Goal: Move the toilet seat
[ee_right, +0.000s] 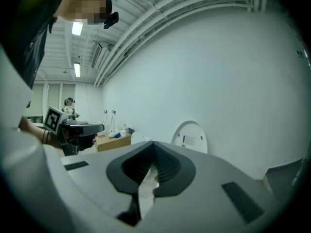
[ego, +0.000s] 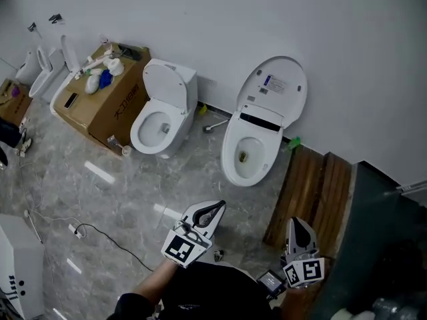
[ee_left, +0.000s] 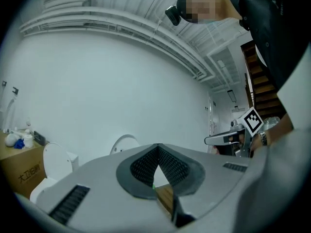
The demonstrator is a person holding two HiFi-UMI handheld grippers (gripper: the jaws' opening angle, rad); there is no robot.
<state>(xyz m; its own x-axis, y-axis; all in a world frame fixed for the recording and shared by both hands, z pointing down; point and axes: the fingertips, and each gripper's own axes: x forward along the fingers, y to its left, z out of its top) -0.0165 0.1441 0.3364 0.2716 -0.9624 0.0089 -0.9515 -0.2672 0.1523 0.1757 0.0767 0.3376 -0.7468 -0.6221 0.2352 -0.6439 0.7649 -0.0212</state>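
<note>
Evidently the approach is only starting: the left gripper and the right gripper are both closed on nothing, well short of the toilet seat. The seat appears to lie flat on the nearer toilet, whose lid is tipped up against the wall. Next, one gripper probably needs to part its jaws and reach the seat's rim. Bare floor lies ahead, while wooden boards crowd the toilet's right side.

White left toilet, white right toilet banded in black below its lid, grey marbled floor veined in white, brown cardboard box printed in red, blue object, brown grained wooden planks, left hand-held gripper and right hand-held gripper coloured white and grey, marked with black-and-white squares.
</note>
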